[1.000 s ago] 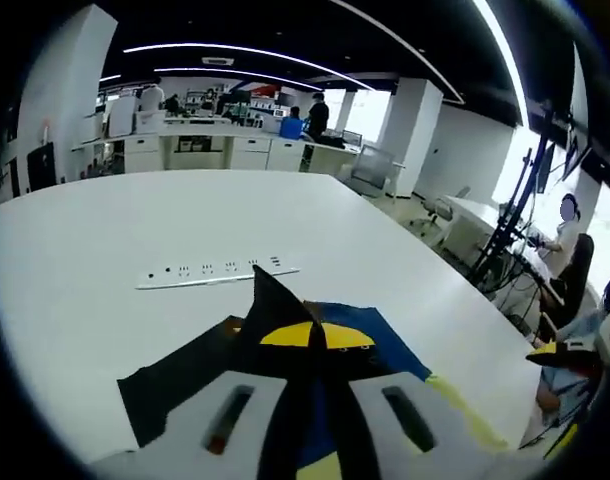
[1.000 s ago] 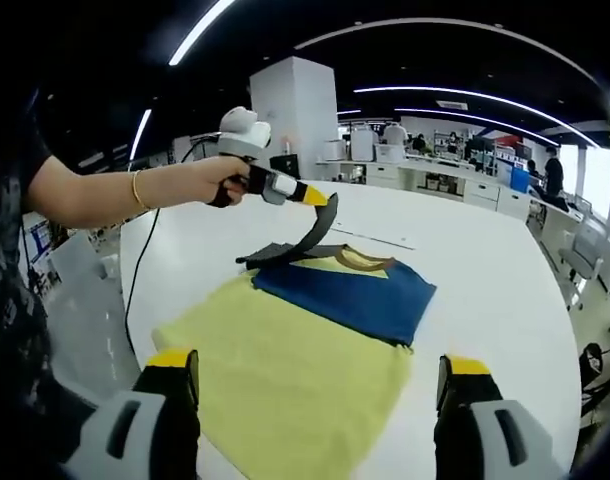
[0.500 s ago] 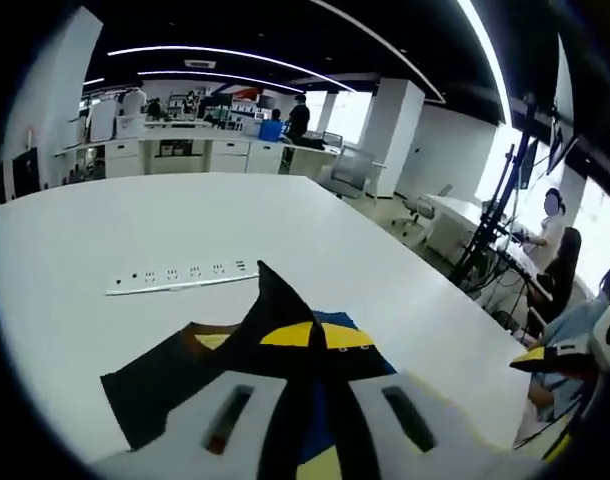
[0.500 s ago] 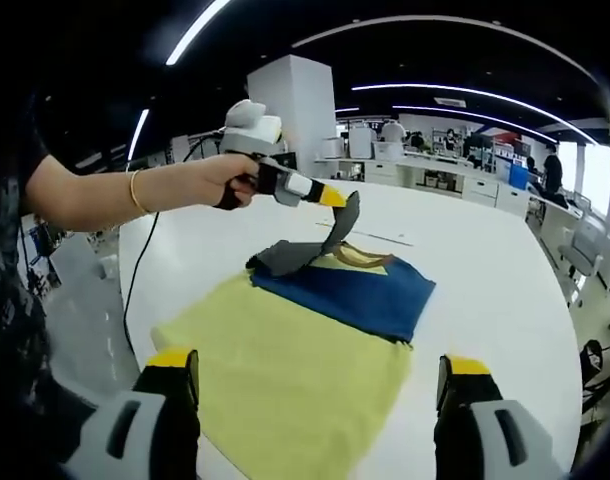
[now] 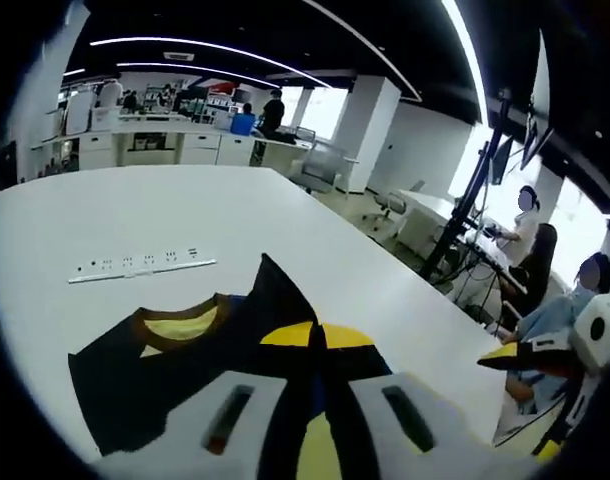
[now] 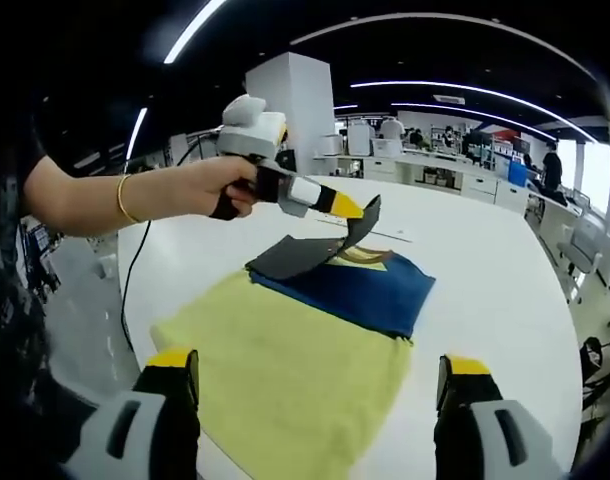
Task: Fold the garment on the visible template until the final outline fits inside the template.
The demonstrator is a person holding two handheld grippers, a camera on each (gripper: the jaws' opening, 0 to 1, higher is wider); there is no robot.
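Note:
The garment lies flat on the white table (image 6: 505, 260): a shirt with a yellow body (image 6: 285, 360), a blue chest (image 6: 355, 290), a brown-rimmed collar (image 5: 180, 320) and a black sleeve (image 6: 295, 258). My left gripper (image 6: 357, 210), held in a person's hand, is shut on the sleeve's edge and holds it lifted over the blue chest near the collar. In the left gripper view its yellow tips (image 5: 320, 335) pinch the black fabric (image 5: 155, 375). My right gripper (image 6: 318, 366) hovers open above the near yellow hem, with nothing between its fingers.
A white power strip (image 5: 140, 265) lies on the table beyond the collar. The right gripper's yellow tip (image 5: 520, 352) enters the left gripper view at the right. Office desks, chairs and seated people stand past the table's far edge (image 5: 465, 330).
The left gripper has carried the black sleeve across toward the collar and the blue chest, so the sleeve is folded further over. The right gripper has stayed still and open.

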